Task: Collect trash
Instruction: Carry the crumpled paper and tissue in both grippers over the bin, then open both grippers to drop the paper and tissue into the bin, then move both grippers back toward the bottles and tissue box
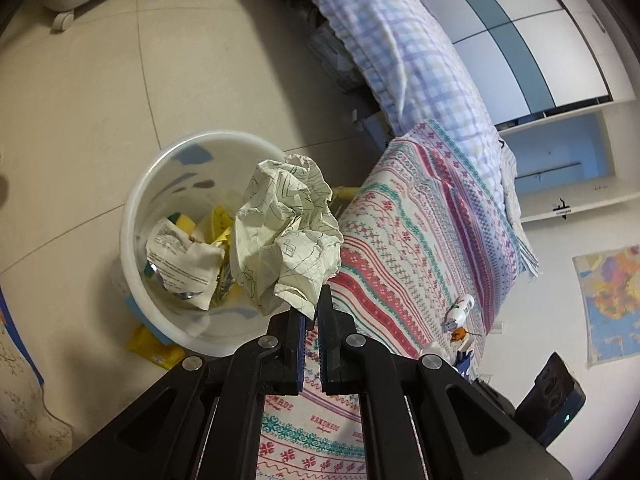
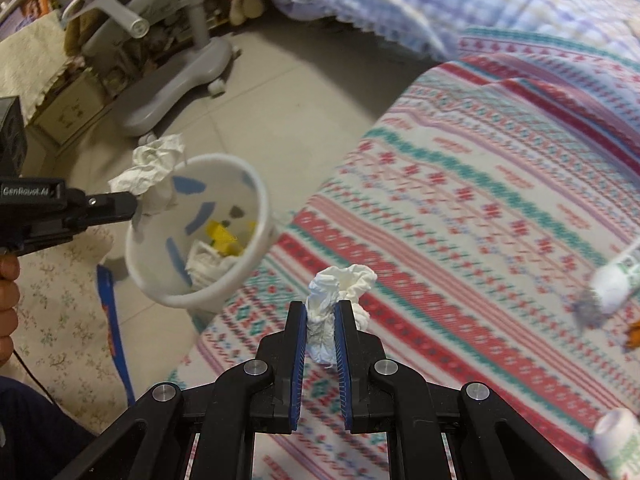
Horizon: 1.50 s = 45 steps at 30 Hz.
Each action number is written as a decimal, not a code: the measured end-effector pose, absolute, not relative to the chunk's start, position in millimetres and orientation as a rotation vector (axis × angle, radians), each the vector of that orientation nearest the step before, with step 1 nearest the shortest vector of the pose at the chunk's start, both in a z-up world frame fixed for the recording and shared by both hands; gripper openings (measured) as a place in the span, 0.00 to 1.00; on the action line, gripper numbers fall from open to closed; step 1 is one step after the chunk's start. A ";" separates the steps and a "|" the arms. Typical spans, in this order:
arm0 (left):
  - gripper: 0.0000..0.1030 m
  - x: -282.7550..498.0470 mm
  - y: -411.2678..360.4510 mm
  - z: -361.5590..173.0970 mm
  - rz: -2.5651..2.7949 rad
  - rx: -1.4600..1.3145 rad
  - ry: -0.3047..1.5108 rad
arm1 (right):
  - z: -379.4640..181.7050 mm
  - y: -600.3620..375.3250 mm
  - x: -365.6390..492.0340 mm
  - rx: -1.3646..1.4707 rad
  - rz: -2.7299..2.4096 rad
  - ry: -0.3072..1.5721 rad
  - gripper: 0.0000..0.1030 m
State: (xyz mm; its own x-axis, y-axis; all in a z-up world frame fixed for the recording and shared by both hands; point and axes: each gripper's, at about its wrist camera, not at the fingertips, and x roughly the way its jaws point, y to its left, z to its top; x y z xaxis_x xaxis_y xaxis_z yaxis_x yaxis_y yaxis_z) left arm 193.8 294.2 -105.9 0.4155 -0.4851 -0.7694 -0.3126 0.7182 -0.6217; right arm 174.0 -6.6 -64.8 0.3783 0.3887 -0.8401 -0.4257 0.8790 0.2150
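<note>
My left gripper is shut on a large crumpled sheet of drawn-on paper, held over the near rim of a white trash bin on the floor. The bin holds a printed wrapper and yellow scraps. In the right wrist view the left gripper holds that paper at the bin's rim. My right gripper is shut on a crumpled white tissue above the patterned bedspread, to the right of the bin.
A small white bottle and another one lie on the bedspread at right. A checked duvet lies farther along the bed. A grey wheeled stand base sits on the tiled floor beyond the bin. A yellow packet lies beside the bin.
</note>
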 end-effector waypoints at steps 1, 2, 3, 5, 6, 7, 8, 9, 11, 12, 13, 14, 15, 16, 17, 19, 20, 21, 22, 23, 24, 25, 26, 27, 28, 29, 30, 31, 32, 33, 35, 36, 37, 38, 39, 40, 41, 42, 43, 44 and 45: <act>0.04 194.7 295.7 -107.0 -0.119 -0.814 1.174 | -67.3 -2.1 173.5 -0.039 0.530 1.066 0.12; 0.06 195.5 298.1 -108.6 -0.116 -0.821 1.176 | -70.3 3.7 172.7 -0.041 0.540 1.069 0.12; 0.06 196.6 300.6 -111.1 -0.120 -0.839 1.180 | -72.6 8.8 171.8 -0.043 0.548 1.072 0.12; 0.12 198.9 308.3 -118.1 -0.150 -0.910 1.188 | -75.7 18.1 170.1 -0.044 0.565 1.075 0.12; 0.27 198.9 311.6 -119.9 -0.154 -0.937 1.188 | -76.3 22.1 169.4 -0.044 0.572 1.074 0.12; 0.49 197.5 315.9 -120.8 -0.143 -0.962 1.184 | -77.1 26.9 168.2 -0.043 0.578 1.073 0.12; 0.58 196.4 318.4 -120.3 -0.130 -0.967 1.179 | -77.8 31.4 167.5 -0.041 0.587 1.072 0.12; 0.65 194.3 322.2 -118.0 -0.107 -0.968 1.163 | -78.4 35.1 167.0 -0.040 0.593 1.071 0.12; 0.65 192.7 328.0 -113.5 -0.085 -0.963 1.143 | -79.9 41.7 166.5 -0.039 0.604 1.071 0.12; 0.65 192.2 331.6 -111.9 -0.078 -0.964 1.133 | -80.6 45.2 166.1 -0.039 0.608 1.073 0.12; 0.65 191.2 334.3 -110.6 -0.072 -0.968 1.123 | -81.6 48.8 166.1 -0.041 0.612 1.075 0.12; 0.65 190.0 336.8 -109.2 -0.066 -0.967 1.115 | -83.0 53.0 166.4 -0.043 0.616 1.076 0.12; 0.65 189.6 338.4 -107.2 -0.061 -0.961 1.109 | -84.5 56.8 167.2 -0.042 0.620 1.078 0.12; 0.65 189.7 339.2 -106.3 -0.059 -0.956 1.104 | -85.6 59.9 168.6 -0.039 0.621 1.079 0.12; 0.65 189.5 340.2 -105.0 -0.056 -0.948 1.099 | -86.6 62.8 170.3 -0.037 0.622 1.079 0.12; 0.65 189.5 342.0 -103.5 -0.047 -0.941 1.092 | -88.9 71.8 175.0 -0.020 0.628 1.076 0.12; 0.65 189.2 343.1 -102.2 -0.043 -0.944 1.082 | -89.6 75.7 177.2 -0.009 0.633 1.075 0.12; 0.65 189.1 345.0 -101.0 -0.043 -0.948 1.075 | -90.1 80.4 179.4 0.002 0.637 1.074 0.12; 0.65 189.2 345.4 -100.1 -0.044 -0.950 1.070 | -91.0 86.6 182.4 0.014 0.641 1.072 0.12; 0.65 189.1 345.7 -98.6 -0.044 -0.950 1.064 | -92.2 93.5 186.0 0.027 0.648 1.073 0.12; 0.65 189.1 345.3 -97.8 -0.043 -0.947 1.060 | -93.0 99.1 189.1 0.040 0.654 1.075 0.13; 0.65 188.8 344.7 -97.1 -0.043 -0.944 1.058 | -93.4 105.2 193.3 0.059 0.659 1.077 0.16; 0.65 188.9 344.1 -96.1 -0.046 -0.941 1.055 | -93.3 111.8 199.5 0.087 0.662 1.077 0.16; 0.65 189.3 343.4 -95.5 -0.050 -0.940 1.055 | -92.6 114.7 204.4 0.112 0.663 1.075 0.19; 0.65 189.5 343.3 -95.1 -0.054 -0.939 1.054 | -92.9 120.6 211.3 0.147 0.659 1.080 0.31; 0.65 189.5 343.2 -94.5 -0.055 -0.939 1.052 | -92.8 123.9 214.0 0.154 0.649 1.084 0.37; 0.65 189.4 343.1 -93.8 -0.055 -0.937 1.049 | -91.7 126.7 215.2 0.151 0.638 1.078 0.42; 0.65 189.5 342.7 -93.3 -0.054 -0.933 1.047 | -90.6 129.8 215.1 0.142 0.633 1.069 0.43; 0.65 189.9 341.8 -92.3 -0.055 -0.927 1.045 | -90.6 131.7 214.6 0.134 0.635 1.070 0.43; 0.65 190.1 340.6 -91.5 -0.057 -0.921 1.044 | -91.5 131.4 213.4 0.130 0.635 1.073 0.43; 0.65 191.5 334.2 -89.5 -0.069 -0.902 1.046 | -95.2 126.4 211.5 0.125 0.623 1.081 0.43; 0.65 192.6 331.1 -88.6 -0.076 -0.893 1.047 | -97.5 123.2 211.1 0.123 0.614 1.086 0.43; 0.65 194.2 326.1 -87.3 -0.087 -0.881 1.049 | -99.8 118.0 210.7 0.121 0.598 1.093 0.43; 0.65 195.9 320.0 -85.9 -0.098 -0.867 1.051 | -102.0 110.6 209.6 0.121 0.583 1.101 0.43; 0.65 197.5 316.4 -85.1 -0.106 -0.858 1.051 | -103.2 102.5 207.9 0.122 0.573 1.108 0.43; 0.65 199.3 311.3 -83.7 -0.114 -0.846 1.051 | -103.2 94.5 205.8 0.119 0.563 1.111 0.43; 0.65 201.6 302.9 -81.5 -0.126 -0.827 1.050 | -102.5 86.2 204.3 0.113 0.555 1.112 0.43; 0.65 203.4 296.0 -80.0 -0.135 -0.813 1.050 | -100.9 75.2 201.2 0.104 0.543 1.113 0.43; 0.65 205.5 288.9 -78.8 -0.145 -0.799 1.052 | -99.1 68.3 199.9 0.098 0.535 1.114 0.43; 0.65 207.8 279.6 -77.6 -0.161 -0.781 1.056 | -95.6 57.2 197.1 0.089 0.519 1.115 0.43; 0.65 210.0 268.0 -76.6 -0.180 -0.761 1.063 | -90.5 45.0 194.4 0.085 0.505 1.113 0.43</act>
State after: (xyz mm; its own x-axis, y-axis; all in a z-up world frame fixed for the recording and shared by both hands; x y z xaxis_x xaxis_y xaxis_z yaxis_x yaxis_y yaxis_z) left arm 210.0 268.0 -76.6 0.4986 -0.4816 -0.7208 -0.2168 0.7358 -0.6416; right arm 194.4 45.0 -90.5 0.3415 0.4296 -0.8360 -0.3464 0.8843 0.3129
